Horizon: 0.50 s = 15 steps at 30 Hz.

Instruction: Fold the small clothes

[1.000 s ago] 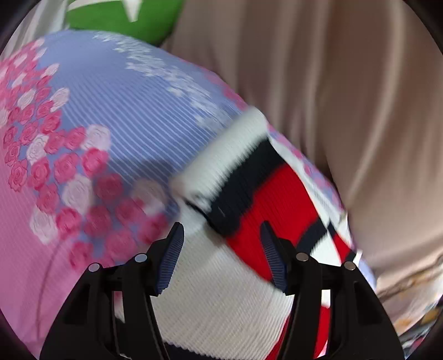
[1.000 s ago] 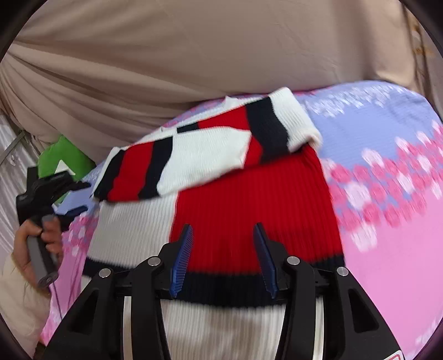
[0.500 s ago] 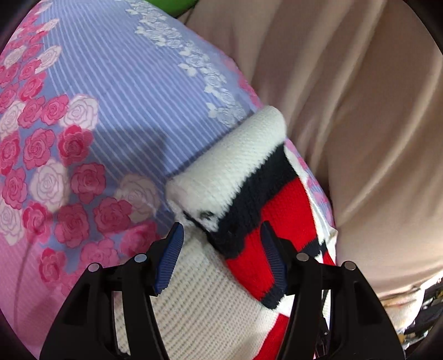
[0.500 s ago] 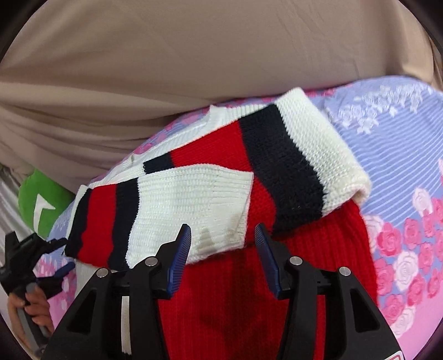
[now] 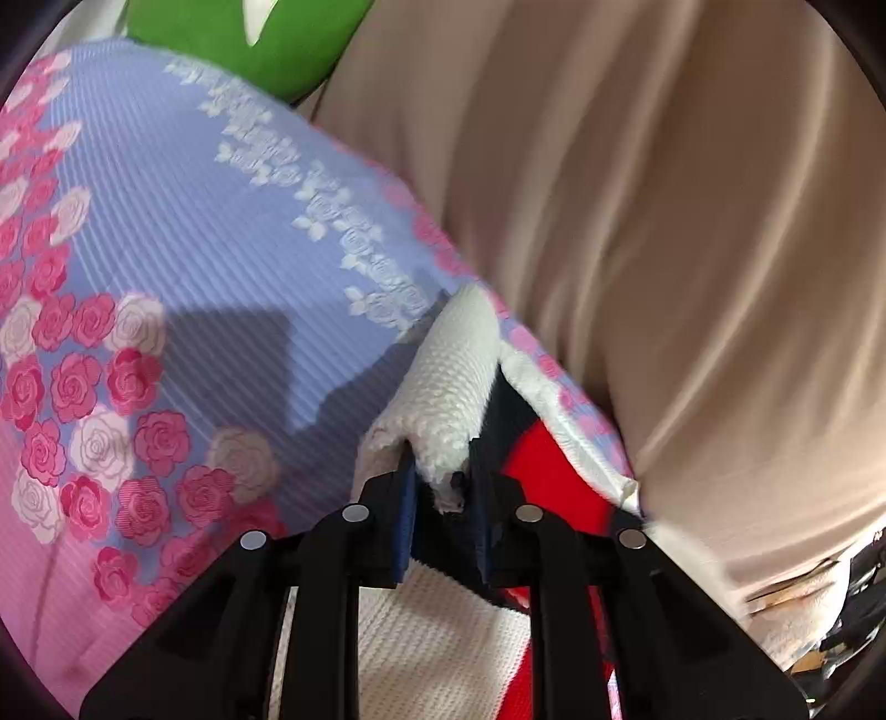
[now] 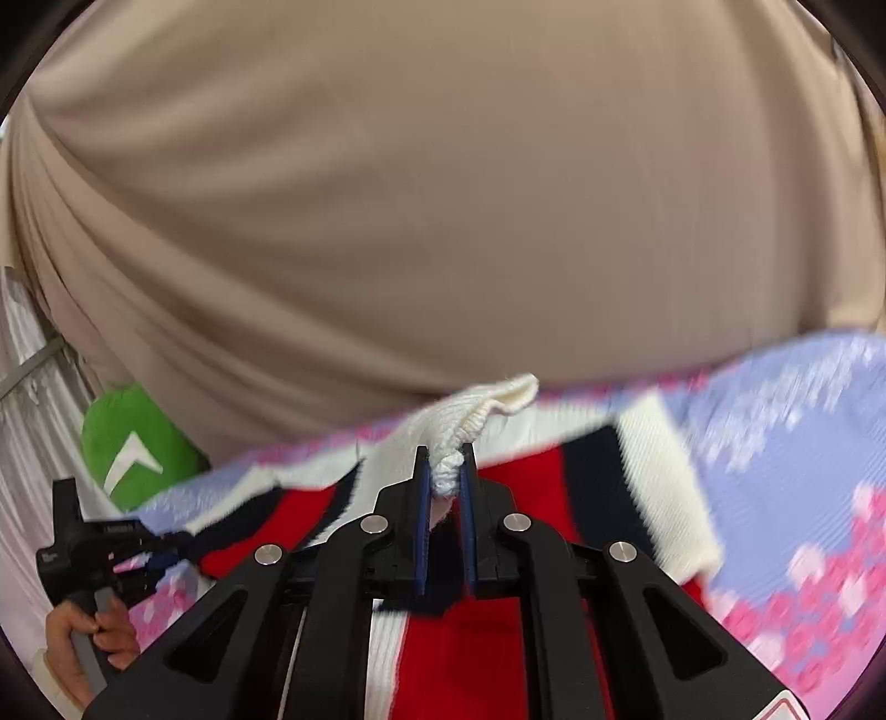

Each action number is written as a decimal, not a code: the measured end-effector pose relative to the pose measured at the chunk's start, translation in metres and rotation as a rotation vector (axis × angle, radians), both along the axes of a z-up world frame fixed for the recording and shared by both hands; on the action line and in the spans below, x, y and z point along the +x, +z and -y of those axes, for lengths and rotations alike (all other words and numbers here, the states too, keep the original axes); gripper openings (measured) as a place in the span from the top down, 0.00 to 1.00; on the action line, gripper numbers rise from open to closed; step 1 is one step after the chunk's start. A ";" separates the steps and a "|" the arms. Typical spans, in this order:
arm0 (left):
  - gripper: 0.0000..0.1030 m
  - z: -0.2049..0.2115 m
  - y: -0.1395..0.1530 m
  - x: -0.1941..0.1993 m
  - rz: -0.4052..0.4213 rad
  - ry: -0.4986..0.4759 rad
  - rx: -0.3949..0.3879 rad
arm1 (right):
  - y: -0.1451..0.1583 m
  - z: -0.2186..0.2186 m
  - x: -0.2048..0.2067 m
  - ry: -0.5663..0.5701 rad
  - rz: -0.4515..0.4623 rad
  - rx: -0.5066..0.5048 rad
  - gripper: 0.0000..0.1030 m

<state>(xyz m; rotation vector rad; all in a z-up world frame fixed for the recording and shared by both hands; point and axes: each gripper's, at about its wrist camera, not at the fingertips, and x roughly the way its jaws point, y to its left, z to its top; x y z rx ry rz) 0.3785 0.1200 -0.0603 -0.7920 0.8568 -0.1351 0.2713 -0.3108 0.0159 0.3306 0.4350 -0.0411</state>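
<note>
A small knitted sweater in red, white and navy (image 6: 531, 482) lies on a floral bedsheet (image 5: 166, 277), its sleeves folded across the body. My left gripper (image 5: 441, 484) is shut on the sweater's white cuffed edge (image 5: 448, 382) and pinches a fold of it. My right gripper (image 6: 444, 476) is shut on a bunched white ribbed edge of the sweater (image 6: 476, 410), which sticks up beyond the fingertips. The left gripper also shows at the left of the right wrist view (image 6: 155, 554), held by a hand (image 6: 83, 642).
A beige curtain (image 6: 443, 194) hangs right behind the bed's far edge. A green cushion (image 5: 243, 39) sits at the far corner, also in the right wrist view (image 6: 133, 448). The sheet is lilac with pink roses (image 5: 83, 387).
Both grippers have moved forward to the sweater's far edge and closed on it; they were open half a second ago. The white edge now bunches up between the right fingers.
</note>
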 end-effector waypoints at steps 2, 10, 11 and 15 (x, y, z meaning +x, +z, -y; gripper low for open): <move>0.83 0.011 -0.011 0.007 -0.036 -0.021 0.042 | -0.019 0.013 0.017 -0.013 -0.099 -0.026 0.92; 0.58 0.022 -0.036 -0.010 -0.119 -0.037 -0.013 | -0.108 0.051 0.044 -0.044 -0.385 0.095 0.92; 0.56 0.025 -0.037 -0.010 -0.126 -0.039 -0.002 | -0.110 0.051 0.043 -0.047 -0.390 0.098 0.92; 0.90 0.027 -0.043 0.006 -0.130 -0.029 0.013 | -0.081 0.042 0.038 -0.031 -0.284 0.107 0.92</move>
